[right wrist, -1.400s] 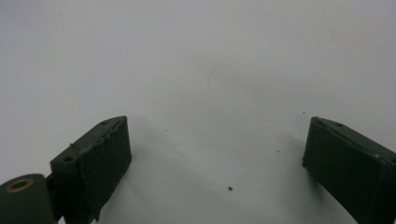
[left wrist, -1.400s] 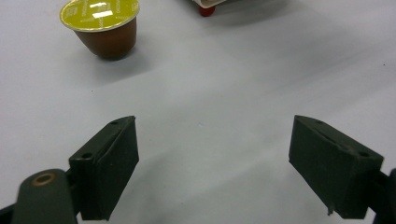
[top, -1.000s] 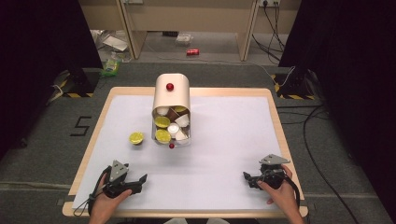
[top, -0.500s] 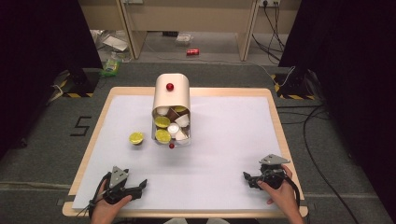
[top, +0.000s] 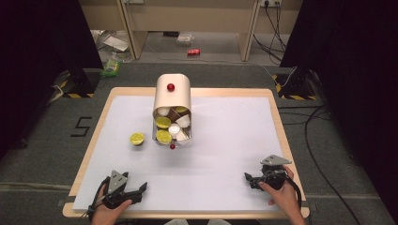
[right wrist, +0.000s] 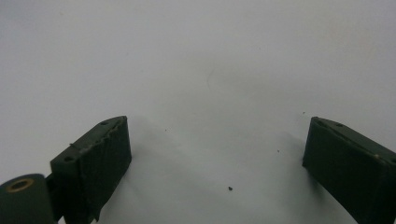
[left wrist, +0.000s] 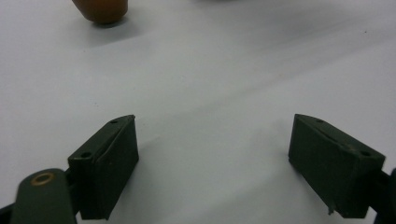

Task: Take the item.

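From above, a tipped beige container (top: pixel 172 101) lies mid-table with capsules in its mouth; one yellow capsule (top: pixel 137 138) sits loose to its left. My left claw (top: pixel 139 192) and right claw (top: pixel 249 179) rest near the table's (top: pixel 225 140) front edge, well apart from them. In the left gripper view, jaws apart, a brown capsule (left wrist: pixel 100 10) far ahead. In the right gripper view, jaws apart over bare white.

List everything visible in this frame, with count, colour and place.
Container: 1, beige, on its side at table centre, mouth toward the person.
Capsules inside its mouth: several, yellow, white and brown.
Loose capsule: 1, yellow-topped, left of the mouth.
Red knob: 1, on the container.
Small red ball: 1, before the mouth.
Table: 1, white top, wooden rim.
Left gripper: black, near-left edge, jaws open.
Right gripper: black, near-right edge, jaws open.
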Demonstrator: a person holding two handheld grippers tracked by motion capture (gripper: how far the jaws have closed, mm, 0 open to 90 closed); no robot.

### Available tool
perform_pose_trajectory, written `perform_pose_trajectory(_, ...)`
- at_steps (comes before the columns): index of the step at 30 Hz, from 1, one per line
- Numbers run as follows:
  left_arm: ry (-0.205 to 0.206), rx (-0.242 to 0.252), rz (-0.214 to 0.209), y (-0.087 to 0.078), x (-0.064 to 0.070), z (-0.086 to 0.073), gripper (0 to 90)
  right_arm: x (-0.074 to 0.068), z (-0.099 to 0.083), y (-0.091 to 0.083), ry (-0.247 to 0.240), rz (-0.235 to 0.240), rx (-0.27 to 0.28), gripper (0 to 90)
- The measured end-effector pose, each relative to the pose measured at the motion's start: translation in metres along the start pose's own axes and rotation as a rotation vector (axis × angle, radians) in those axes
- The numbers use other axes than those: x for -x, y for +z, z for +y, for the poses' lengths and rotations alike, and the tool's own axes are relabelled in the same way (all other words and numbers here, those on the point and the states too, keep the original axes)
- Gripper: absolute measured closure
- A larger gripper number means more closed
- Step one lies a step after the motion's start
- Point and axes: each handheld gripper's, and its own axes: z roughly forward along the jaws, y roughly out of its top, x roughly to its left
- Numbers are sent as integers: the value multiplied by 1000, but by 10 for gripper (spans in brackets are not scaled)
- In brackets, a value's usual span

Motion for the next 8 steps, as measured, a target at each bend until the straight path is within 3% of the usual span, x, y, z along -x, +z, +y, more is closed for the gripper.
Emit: perform_pose_trajectory(8,1,1,-2,0,0,0,151,0,0,0,0,1,0,81)
